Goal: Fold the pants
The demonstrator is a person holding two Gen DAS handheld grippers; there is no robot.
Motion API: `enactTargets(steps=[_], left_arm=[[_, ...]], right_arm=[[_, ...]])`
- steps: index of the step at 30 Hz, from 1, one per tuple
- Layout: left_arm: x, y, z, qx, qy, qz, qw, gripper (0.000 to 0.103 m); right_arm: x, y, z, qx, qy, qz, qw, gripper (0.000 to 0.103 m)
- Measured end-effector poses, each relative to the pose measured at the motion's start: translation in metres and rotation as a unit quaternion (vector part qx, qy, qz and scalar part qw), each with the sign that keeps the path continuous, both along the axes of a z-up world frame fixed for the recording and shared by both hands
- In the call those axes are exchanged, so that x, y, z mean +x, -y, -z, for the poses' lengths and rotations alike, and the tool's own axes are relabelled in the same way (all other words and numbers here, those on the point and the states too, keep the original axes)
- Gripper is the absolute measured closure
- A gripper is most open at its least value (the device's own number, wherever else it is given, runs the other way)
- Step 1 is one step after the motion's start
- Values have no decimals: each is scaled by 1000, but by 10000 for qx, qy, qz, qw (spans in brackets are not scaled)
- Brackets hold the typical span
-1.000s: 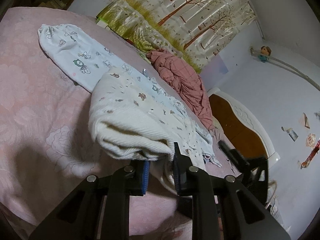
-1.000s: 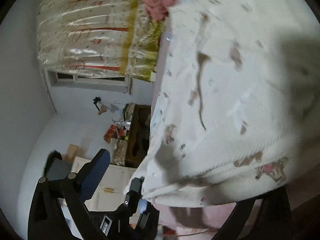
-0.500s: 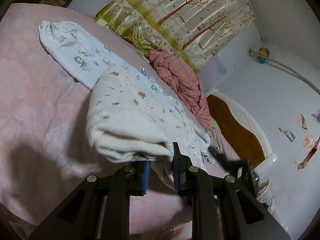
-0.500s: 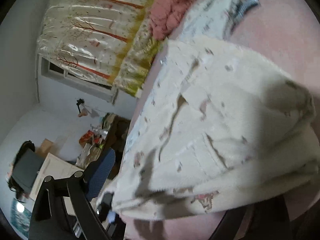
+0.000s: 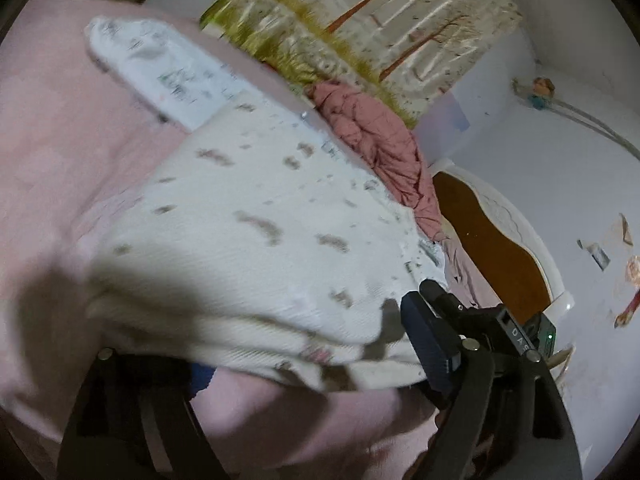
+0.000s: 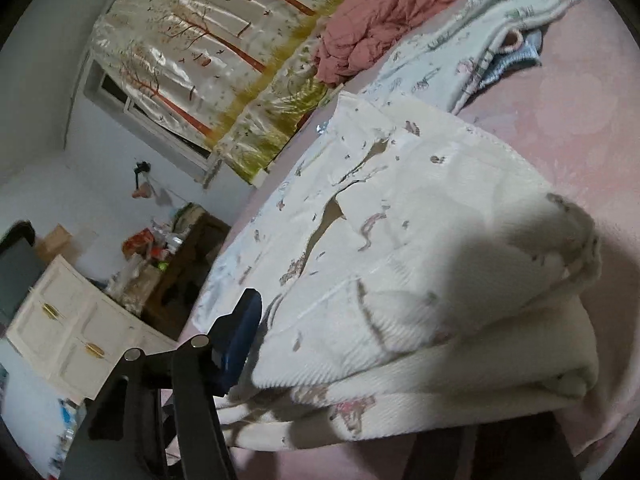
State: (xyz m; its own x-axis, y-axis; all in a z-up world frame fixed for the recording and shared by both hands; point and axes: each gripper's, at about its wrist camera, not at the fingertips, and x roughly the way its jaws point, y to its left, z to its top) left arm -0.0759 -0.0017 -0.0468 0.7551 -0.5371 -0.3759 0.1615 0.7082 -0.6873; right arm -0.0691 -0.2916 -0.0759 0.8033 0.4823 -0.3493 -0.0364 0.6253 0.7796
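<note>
The cream printed pants (image 5: pixel 256 232) lie folded in thick layers on the pink bed (image 5: pixel 52 152). My left gripper (image 5: pixel 316 364) is at their near edge with its jaws opening wide. Its right blue pad (image 5: pixel 426 344) stands clear beside the cloth, and the left finger is hidden under the fold. In the right wrist view the pants (image 6: pixel 420 248) fill the middle. My right gripper (image 6: pixel 368 392) straddles their near edge with its jaws closing. Its left blue pad (image 6: pixel 240 340) is just beside the cloth edge, and its right finger is hidden beneath the fabric.
A pale blue printed garment (image 5: pixel 168 68) lies beyond the pants, also visible as a garment (image 6: pixel 460 44) at the top right. A crumpled pink quilt (image 5: pixel 372 140) sits by the tree-print curtain (image 5: pixel 380 12). A wooden headboard (image 5: pixel 488 248) and a white cabinet (image 6: pixel 68 328) border the bed.
My left gripper was shut on the pants' folded edge and has opened and sunk a little; the fold now rests on the bed. The right gripper rolled upright and its jaws narrowed around the edge.
</note>
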Motion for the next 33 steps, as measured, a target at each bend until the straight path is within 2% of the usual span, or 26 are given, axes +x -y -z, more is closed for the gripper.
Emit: enactTargets(steps=[3,6,8,12,16,18,20,22,25,27,28,29,31,33], left_arm=[[10,2,0,-217,104,-133,9996,19],[15,-1,-1,-476,335,-282,9979,16],[16,-3,0,-507,480,-437,9966,16],[11,1,2,-193,574,-1082,9923,16],[10,18,-1,611,684,-1371,9863,15],[16,18,0,673,664,-1389,9858,15],[21,11,-2,555,640,-1408,9864,15],[27,2,-5,443,641,-1480,9859,15],[38,-7,-8,416,533,-1520,9861,15],[42,-7,-8,499,433,-1440,9874,26],[40,-6,-8,623,439,-1545,9851,45],[37,-5,-8,798,486,-1627,9822,59],[33,-2,-10,1092,607,-1595,9793,69],[30,-5,-11,1191,668,-1550,9784,71]], right_arm=[[4,9,4,360,-61,-88,9993,41],[3,10,4,406,-14,-131,9991,41],[2,9,4,362,51,-81,9993,41],[-3,2,6,207,212,259,9992,41],[-5,-9,2,-180,321,543,9978,39],[-2,-14,-3,-401,363,620,9966,38],[-1,-15,-9,-546,452,627,9955,38],[3,-9,-11,-355,407,535,9971,34],[14,12,-3,652,129,364,9971,29],[23,23,6,1225,-189,372,9916,29],[24,23,8,1245,-237,383,9912,29],[25,21,7,1161,-266,416,9920,29],[22,15,3,896,-230,423,9948,29],[19,11,1,671,-252,388,9967,32]])
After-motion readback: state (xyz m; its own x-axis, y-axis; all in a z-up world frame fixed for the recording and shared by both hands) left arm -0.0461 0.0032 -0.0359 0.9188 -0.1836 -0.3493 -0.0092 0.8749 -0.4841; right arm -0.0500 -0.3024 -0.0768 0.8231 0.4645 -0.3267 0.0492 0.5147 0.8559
